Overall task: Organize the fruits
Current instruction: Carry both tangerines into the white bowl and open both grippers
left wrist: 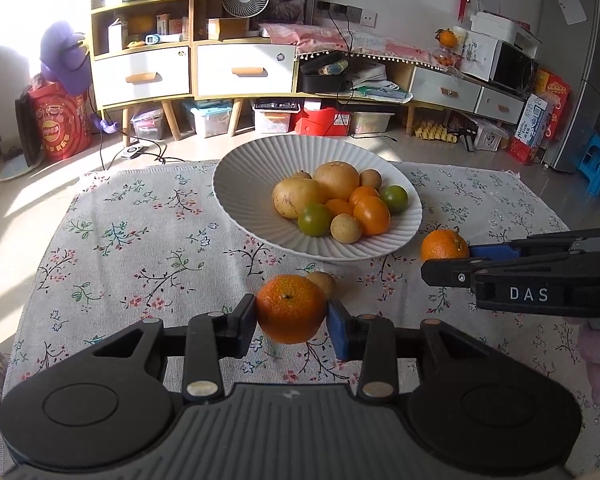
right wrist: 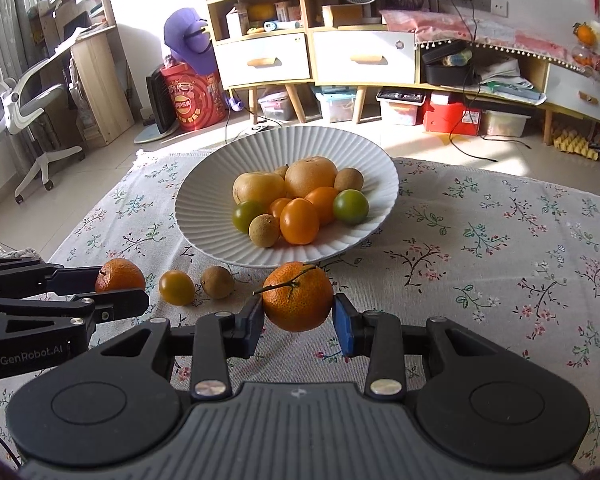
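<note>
A white ribbed bowl (left wrist: pixel 244 184) (right wrist: pixel 220 168) holds several fruits: pears, orange and green tomatoes, longans. My left gripper (left wrist: pixel 291 320) is shut on a mandarin (left wrist: pixel 291 307), also seen at the left of the right wrist view (right wrist: pixel 120 276). My right gripper (right wrist: pixel 299 316) is shut on a stemmed mandarin (right wrist: pixel 298 296), also seen at the right of the left wrist view (left wrist: pixel 444 245). Both hold their fruit just in front of the bowl. A small yellow tomato (right wrist: pixel 176 287) and a brown longan (right wrist: pixel 217 281) (left wrist: pixel 322 282) lie on the cloth between the grippers.
A floral tablecloth (left wrist: pixel 140 240) (right wrist: pixel 500 240) covers the table. Beyond the far edge are the floor, shelves and drawers (left wrist: pixel 148 68), storage boxes and an office chair (right wrist: pixel 16 96).
</note>
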`<state>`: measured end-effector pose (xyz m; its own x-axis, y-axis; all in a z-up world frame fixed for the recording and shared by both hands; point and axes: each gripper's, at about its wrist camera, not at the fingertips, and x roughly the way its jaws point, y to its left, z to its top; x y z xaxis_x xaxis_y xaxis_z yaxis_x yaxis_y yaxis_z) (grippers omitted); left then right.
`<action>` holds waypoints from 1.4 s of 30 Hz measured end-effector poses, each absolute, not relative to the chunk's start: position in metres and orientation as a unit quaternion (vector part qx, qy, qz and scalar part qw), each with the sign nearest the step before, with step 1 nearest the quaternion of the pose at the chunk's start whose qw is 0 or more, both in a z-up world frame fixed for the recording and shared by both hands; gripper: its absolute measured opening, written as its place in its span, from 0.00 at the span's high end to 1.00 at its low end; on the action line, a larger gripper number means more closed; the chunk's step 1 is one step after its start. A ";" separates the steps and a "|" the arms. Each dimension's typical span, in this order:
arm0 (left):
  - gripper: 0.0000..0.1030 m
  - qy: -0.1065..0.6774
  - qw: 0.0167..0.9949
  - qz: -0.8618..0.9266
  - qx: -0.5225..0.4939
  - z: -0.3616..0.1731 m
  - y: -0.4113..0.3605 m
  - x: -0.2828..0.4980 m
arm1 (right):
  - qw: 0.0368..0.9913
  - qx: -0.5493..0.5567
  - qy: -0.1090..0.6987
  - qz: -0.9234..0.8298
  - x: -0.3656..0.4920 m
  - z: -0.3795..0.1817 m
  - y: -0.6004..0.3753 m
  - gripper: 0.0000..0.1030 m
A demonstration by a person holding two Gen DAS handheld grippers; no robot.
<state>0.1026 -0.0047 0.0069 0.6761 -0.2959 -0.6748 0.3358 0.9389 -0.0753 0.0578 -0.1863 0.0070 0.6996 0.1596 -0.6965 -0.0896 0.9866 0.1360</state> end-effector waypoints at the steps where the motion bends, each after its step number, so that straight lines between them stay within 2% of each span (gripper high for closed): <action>1: 0.75 0.362 0.915 -0.175 0.028 0.007 -0.007 0.105 | 0.922 0.049 0.379 0.066 0.060 0.009 -0.188 0.67; 7: 0.75 0.336 0.923 -0.182 0.047 0.019 -0.018 0.128 | 0.927 0.052 0.366 0.067 0.074 0.017 -0.196 0.67; 19: 0.75 0.312 0.928 -0.204 0.004 0.010 -0.022 0.188 | 0.934 0.080 0.343 0.069 0.123 0.020 -0.203 0.67; 29: 0.75 0.314 0.923 -0.222 -0.025 -0.015 -0.012 0.217 | 0.929 0.098 0.352 0.061 0.173 0.008 -0.199 0.67; 42: 0.75 0.311 0.910 -0.272 -0.034 -0.022 -0.013 0.232 | 0.918 0.114 0.374 0.059 0.196 -0.010 -0.192 0.67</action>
